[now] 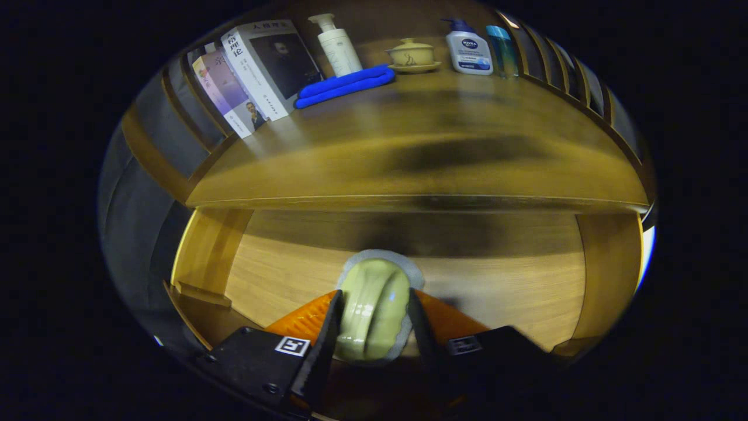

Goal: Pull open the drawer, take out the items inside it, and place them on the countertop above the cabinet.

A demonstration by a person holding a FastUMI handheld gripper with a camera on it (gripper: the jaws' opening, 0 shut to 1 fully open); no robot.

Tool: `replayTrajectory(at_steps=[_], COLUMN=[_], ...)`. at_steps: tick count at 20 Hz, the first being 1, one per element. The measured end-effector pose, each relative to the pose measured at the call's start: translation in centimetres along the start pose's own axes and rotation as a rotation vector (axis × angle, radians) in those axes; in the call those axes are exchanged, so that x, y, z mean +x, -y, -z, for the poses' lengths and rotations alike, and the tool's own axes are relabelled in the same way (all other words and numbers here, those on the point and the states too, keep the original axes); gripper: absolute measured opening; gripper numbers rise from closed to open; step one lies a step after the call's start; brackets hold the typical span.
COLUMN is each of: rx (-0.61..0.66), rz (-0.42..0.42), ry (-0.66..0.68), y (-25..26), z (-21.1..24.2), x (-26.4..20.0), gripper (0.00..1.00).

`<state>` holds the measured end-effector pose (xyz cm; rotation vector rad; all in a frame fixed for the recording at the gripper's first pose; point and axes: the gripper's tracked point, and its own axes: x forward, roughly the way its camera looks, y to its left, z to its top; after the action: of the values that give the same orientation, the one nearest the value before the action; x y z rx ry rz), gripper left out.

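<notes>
Pale green glossy item (374, 310) sits pinched between fingers above the open drawer (409, 275).

Wooden cabinet (608, 275), slatted wooden backing (561, 61)

fingers (320, 345): two black blades, thin and flat, widening toward the base
finger backing: ribbed orange plastic behind each blade, glossy
gripper (374, 327): black blocky carriages at the foot of each finger, matte
markings: a square black-and-white tag on top of each carriage, the left one sharp, the right one dim
screws: small round heads on the left carriage, one near its top corner, one lower down
</notes>
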<state>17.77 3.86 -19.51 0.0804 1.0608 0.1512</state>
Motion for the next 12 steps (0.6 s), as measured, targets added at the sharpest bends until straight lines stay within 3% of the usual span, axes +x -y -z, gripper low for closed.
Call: replayTrajectory(at_steps=[3,5,7,9,12], rx=[-0.038,-0.094,-0.043,-0.083,-0.11], rz=[-0.006,-0.035,-0.02,0.016,-0.013], ry=[0.004,0.001,0.087,0.096,0.094], y=[-0.1,-0.8,-1.2,-0.2,-0.6], z=[0.5,0.6,-0.8,-0.8,0.2], x=[0.8,0.3,-0.8,-1.0,-1.0], gripper=[0.66,0.55,0.17,0.16,0.16])
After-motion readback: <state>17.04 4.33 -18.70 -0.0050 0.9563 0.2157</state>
